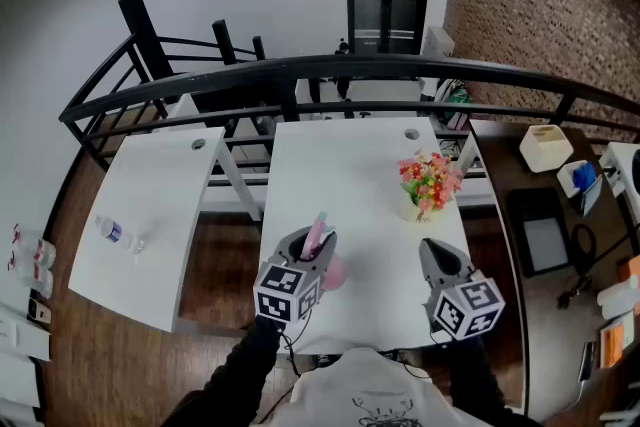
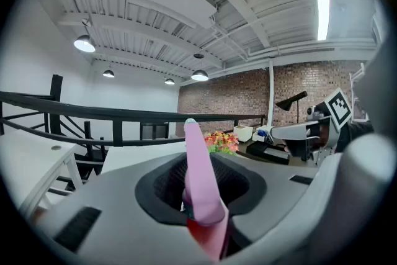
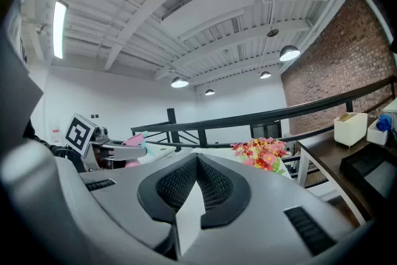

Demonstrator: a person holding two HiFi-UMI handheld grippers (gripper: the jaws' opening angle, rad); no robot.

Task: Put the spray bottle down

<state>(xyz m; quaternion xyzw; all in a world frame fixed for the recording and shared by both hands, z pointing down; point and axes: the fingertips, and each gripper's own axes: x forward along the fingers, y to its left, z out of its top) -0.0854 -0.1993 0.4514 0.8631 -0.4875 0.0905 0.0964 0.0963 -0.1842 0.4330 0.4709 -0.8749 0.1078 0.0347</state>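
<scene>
Nearest the person, the left gripper (image 1: 312,253) has its fingers clamped on the pink spray bottle (image 2: 200,178), whose top pokes up past them over the near part of the white counter (image 1: 340,165). Beside it, the right gripper (image 1: 430,250) hovers with its fingers together and nothing between them. To do this well, lower the bottle straight until its base sits flat on bare counter, and only then part the fingers, staying well short of the flowers (image 1: 430,180) farther back on the right.
</scene>
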